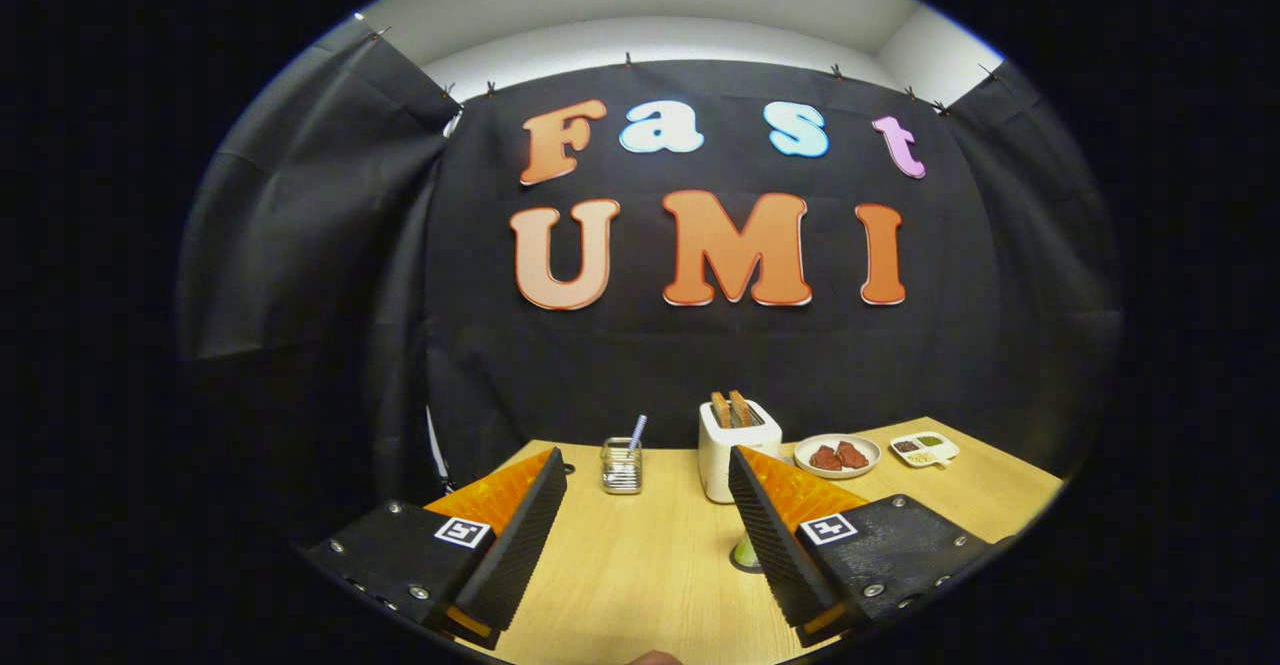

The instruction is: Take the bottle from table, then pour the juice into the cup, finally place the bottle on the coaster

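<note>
Spread wide and gripping nothing, the tool point(647, 475) hangs over the pale wooden worktop point(640, 565), a green object point(745, 551) peeking beside its right finger, too hidden to identify, while the clear striped-straw cup point(621, 466) stands beyond, left of a white toaster point(738, 450).

The gripper point(647, 485) is hovering over the table point(640, 565), fingers spread wide with nothing between them. Beyond them, a cup point(621, 466) holding a straw point(637, 432) is standing left of a toaster point(738, 447). Right of the toaster a plate point(837, 456) is lying, then a divided dish point(924, 449). A small object point(745, 551) is sitting against the right finger point(775, 535), mostly hidden.
</note>
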`<move>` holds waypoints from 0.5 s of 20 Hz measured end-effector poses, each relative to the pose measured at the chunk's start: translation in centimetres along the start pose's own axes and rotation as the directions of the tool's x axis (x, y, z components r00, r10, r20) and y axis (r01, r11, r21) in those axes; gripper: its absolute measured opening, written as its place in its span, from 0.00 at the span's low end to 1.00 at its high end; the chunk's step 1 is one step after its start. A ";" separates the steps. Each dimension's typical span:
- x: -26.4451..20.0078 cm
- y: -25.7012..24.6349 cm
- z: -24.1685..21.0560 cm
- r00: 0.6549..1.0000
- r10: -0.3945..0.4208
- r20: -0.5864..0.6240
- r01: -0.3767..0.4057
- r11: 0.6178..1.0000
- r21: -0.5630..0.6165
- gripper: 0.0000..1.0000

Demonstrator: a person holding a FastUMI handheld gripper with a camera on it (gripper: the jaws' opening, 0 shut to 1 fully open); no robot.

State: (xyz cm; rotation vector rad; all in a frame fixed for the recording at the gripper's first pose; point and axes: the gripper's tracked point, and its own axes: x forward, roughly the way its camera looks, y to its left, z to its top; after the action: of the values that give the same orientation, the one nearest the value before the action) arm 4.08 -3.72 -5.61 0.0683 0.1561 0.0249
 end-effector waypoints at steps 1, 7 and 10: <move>-1.0 1.2 1.5 1.000 0.015 0.020 -0.015 1.000 -0.002 0.97; -5.4 6.2 6.1 0.991 0.095 0.097 -0.096 0.995 0.009 0.97; -6.3 6.7 6.7 0.987 0.098 0.127 -0.102 0.995 0.024 0.97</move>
State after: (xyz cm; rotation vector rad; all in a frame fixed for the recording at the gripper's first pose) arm -1.23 2.30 2.47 0.1078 0.0267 0.1179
